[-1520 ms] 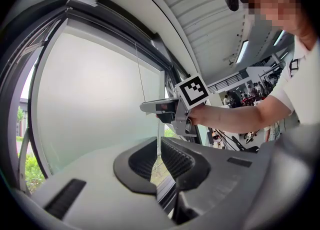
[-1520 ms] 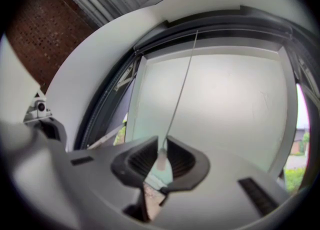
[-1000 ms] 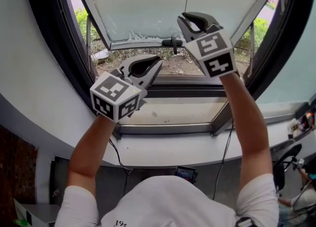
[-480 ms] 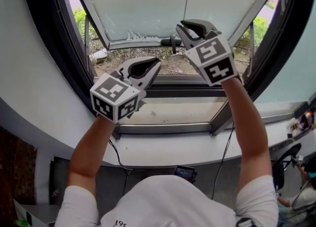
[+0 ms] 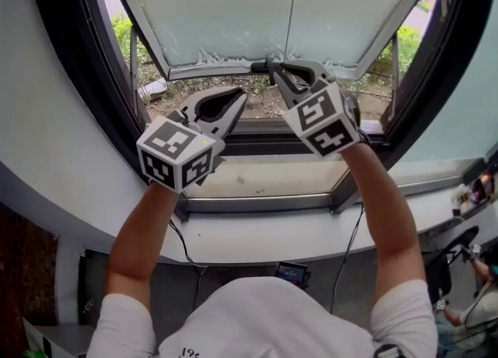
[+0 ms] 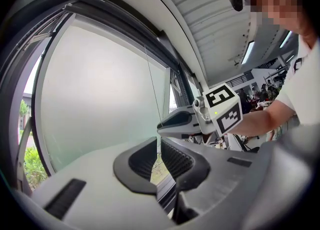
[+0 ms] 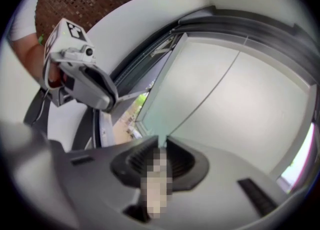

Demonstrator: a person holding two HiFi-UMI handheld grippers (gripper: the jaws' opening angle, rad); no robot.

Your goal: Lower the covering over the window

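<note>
Lowering was judged under way: the blind's [image 5: 218, 6] pull cord [image 5: 291, 6] was pinched in the right tongs [image 5: 280, 72], the left tongs [image 5: 237, 101] pressed together empty, and a steady downward draw was called for next.

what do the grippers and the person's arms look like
Both the left gripper and right gripper are grey plastic with curved jaws lined by black ribbed pads. Each carries a white cube printed with black square markers. The person wears a white short-sleeved shirt; the forearms are bare.
</note>
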